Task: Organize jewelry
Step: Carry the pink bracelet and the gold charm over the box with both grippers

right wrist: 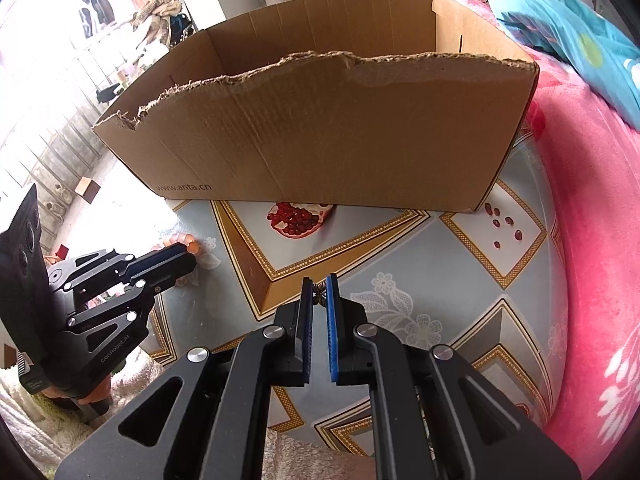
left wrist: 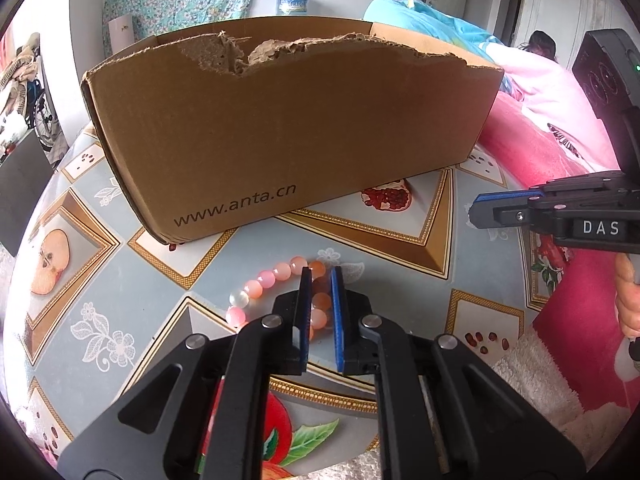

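A bracelet of pink and orange beads lies on the patterned tablecloth in front of a torn cardboard box. My left gripper is shut on its right side, with beads showing between the blue pads. In the right wrist view that gripper is low at the left with beads at its tip. My right gripper is shut on a small bronze-coloured ornament held just above the cloth. From the left wrist view it hangs at the right, apart from the bracelet.
The open box, printed www.anta.cn, stands across the far half of the round table, its near wall ragged. A pink blanket borders the table on the right. A hand holds the right gripper's handle. Fluffy white fabric lies below the table edge.
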The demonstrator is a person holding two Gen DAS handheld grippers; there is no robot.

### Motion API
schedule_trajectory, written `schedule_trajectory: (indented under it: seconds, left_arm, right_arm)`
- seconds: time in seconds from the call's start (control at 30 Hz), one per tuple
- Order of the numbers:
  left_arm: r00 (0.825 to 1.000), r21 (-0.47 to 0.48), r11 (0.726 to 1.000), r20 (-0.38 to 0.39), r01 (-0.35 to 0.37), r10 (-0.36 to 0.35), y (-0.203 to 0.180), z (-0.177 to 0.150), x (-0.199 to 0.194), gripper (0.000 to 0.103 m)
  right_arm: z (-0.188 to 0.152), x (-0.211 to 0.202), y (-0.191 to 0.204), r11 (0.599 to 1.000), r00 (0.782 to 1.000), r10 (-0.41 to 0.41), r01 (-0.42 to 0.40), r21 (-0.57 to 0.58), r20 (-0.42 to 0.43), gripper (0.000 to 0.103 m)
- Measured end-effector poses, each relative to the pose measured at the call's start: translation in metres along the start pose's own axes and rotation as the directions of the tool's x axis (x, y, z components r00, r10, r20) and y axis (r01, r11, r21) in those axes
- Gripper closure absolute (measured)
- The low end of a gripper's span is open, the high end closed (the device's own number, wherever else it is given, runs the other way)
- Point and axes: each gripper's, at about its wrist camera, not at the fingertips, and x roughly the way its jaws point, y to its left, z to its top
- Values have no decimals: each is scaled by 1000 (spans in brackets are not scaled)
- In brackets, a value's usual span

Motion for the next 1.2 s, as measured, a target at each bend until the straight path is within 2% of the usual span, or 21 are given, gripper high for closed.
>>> schedule_trajectory:
  seconds: [0.1, 0.23, 0.37, 0.5, 0.67, 0.73, 0.83, 0.9, 1.0, 1.1, 1.2]
  left_arm:
    - [998, -63, 996, 3, 58, -58, 14, 3, -5, 95]
    - [994, -113, 989, 61, 97, -90, 33, 11, -26, 95]
    - [984, -172, 975, 130, 143, -121, 50, 20, -53, 95]
    - [966, -207, 957, 204, 203, -161, 61, 29, -84, 95]
    - [934, -184, 943, 284, 276, -218, 57, 51, -121, 95]
    - [920, -158, 940, 307, 302, -244, 54, 67, -133, 95]
    - [910, -105, 947, 327, 305, -256, 48, 100, -143, 95]
    - [916, -86, 954, 316, 286, -246, 46, 121, -142, 95]
    - [943, -68, 968, 253, 241, -217, 43, 152, -122, 95]
    - [972, -83, 975, 129, 206, -194, 44, 173, -86, 95]
    - [981, -128, 974, -32, 186, -191, 51, 182, -41, 95]
  right_arm:
    - [1, -9, -2, 1000, 999, 28, -28, 10, 37, 96]
    - [4, -25, -5, 997, 993, 75, -77, 21, 95, 96]
    - [13, -40, 2, 993, 980, 114, -116, 3, 163, 96]
    - [26, -64, 6, 987, 960, 159, -157, -25, 231, 96]
    - [47, -95, 11, 978, 929, 210, -195, -79, 306, 96]
    - [60, -105, 13, 972, 917, 232, -210, -101, 324, 96]
    - [79, -115, 12, 961, 901, 272, -238, -140, 337, 96]
    - [94, -115, 10, 956, 899, 290, -254, -150, 327, 96]
    - [114, -110, 3, 953, 903, 297, -261, -153, 310, 96]
    - [130, -99, -6, 951, 909, 305, -273, -149, 285, 96]
    - [141, -85, -14, 948, 914, 315, -289, -137, 257, 96]
